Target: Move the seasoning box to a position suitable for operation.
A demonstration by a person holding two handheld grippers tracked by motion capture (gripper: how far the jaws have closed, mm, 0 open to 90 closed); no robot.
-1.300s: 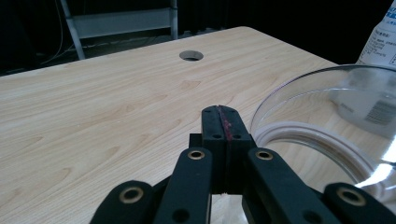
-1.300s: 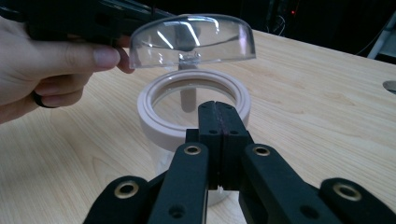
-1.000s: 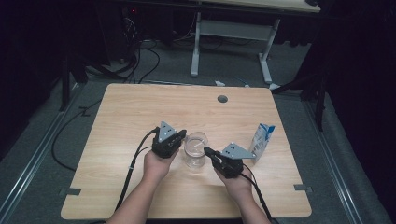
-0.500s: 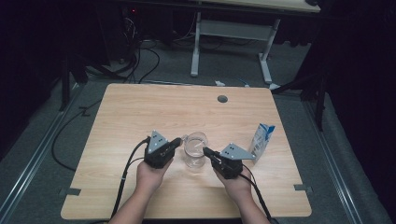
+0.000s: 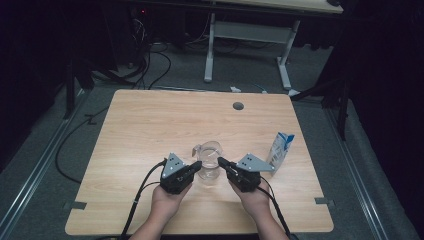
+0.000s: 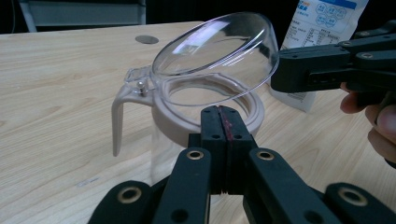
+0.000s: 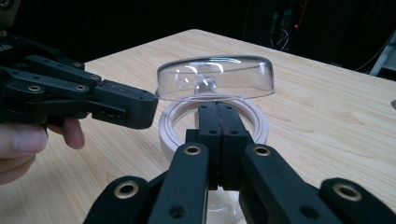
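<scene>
While both tools sit with jaws pressed together, left tool [image 5: 196,165] and right tool [image 5: 223,162] flank the clear jug [image 5: 209,165], lid [image 6: 217,51] tipped up, near the desk [image 5: 150,120] front edge, carton [image 5: 280,150] toward its right edge.

Clear jug [image 5: 209,162] btwn left gripper [image 5: 196,165] & right gripper [image 5: 222,162].

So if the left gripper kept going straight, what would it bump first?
Most likely the jug: the shut left gripper points at its pale rim just ahead, below the tilted clear lid.
</scene>
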